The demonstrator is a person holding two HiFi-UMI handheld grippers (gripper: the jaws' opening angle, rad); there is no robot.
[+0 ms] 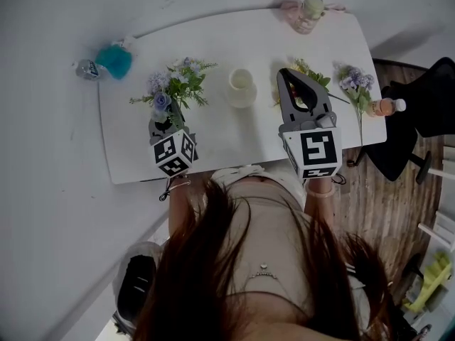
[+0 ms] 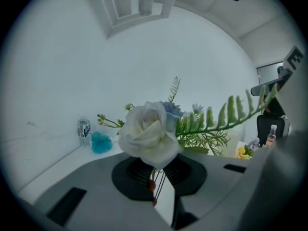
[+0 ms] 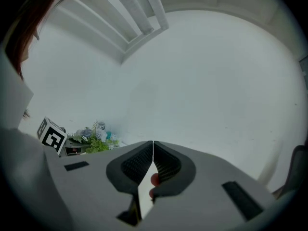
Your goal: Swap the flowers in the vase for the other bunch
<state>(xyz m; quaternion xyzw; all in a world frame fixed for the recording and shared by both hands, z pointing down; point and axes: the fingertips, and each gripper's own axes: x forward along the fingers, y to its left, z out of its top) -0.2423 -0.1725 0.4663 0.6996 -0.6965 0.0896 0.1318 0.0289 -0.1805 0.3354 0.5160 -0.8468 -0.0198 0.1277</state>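
Note:
In the head view my left gripper is shut on the stems of a bunch of blue, purple and white flowers with green leaves, held over the left part of the white table. In the left gripper view a white rose fills the middle and thin stems run down between the jaws of that gripper. An empty cream vase stands mid-table. My right gripper hovers right of it, shut and empty. Yellow flowers and a purple sprig lie on the table's right part.
A pink bottle stands at the table's far edge, and another small bottle at its right end. A water bottle and a teal object sit off the left corner. A black chair stands to the right.

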